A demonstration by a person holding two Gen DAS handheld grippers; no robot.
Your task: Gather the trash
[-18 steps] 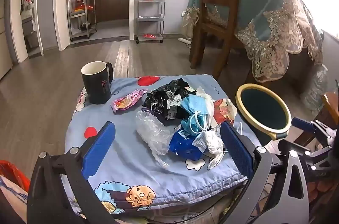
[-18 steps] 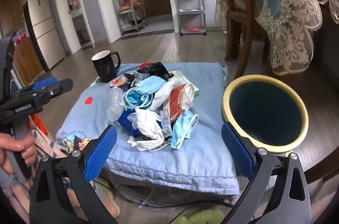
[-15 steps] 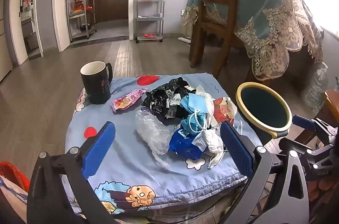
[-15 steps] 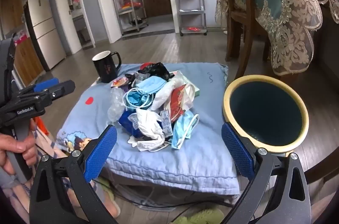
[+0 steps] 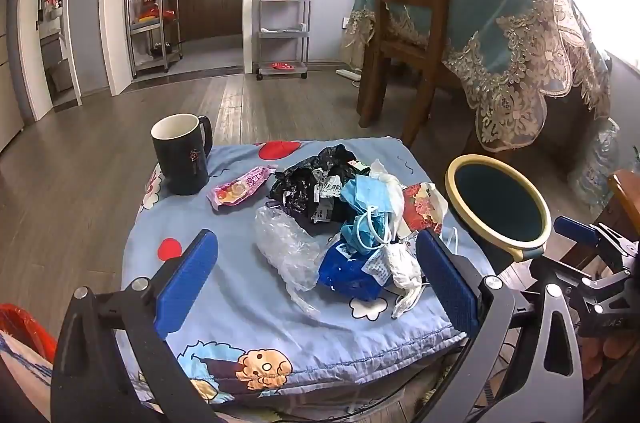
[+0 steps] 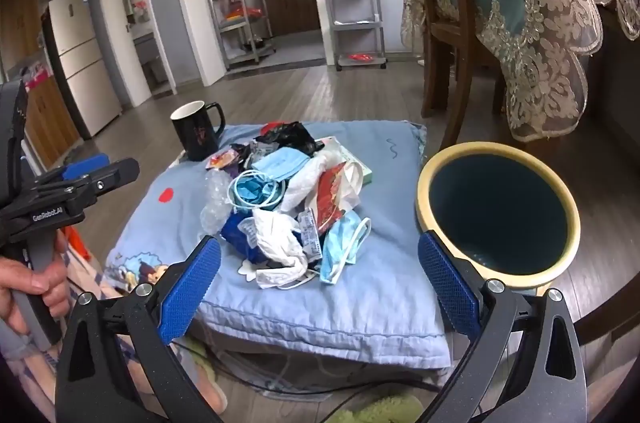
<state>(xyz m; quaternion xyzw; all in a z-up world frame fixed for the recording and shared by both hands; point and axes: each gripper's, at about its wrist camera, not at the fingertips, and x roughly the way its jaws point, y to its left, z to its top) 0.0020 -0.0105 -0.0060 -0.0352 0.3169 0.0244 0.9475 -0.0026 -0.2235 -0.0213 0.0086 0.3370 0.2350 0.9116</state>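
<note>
Plastic and masks lay piled on the cushion (image 6: pixel 360 303), bin (image 6: pixel 496 211) at three o'clock seemingly empty, my grippers (image 6: pixel 320 283) gaping.

"GenRobot.AI" on left hand-held gripper (image 6: pixel 100 172), Chinese character on black mug (image 5: pixel 183 156)

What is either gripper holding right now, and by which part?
Nothing. The left gripper and right gripper are both open and empty, short of the trash pile on the blue cushion.

1 mug (image 5: pixel 182 159), 1 bin (image 6: pixel 498 211), 1 trash pile (image 6: pixel 288 201), 1 chair (image 5: pixel 404 19).
</note>
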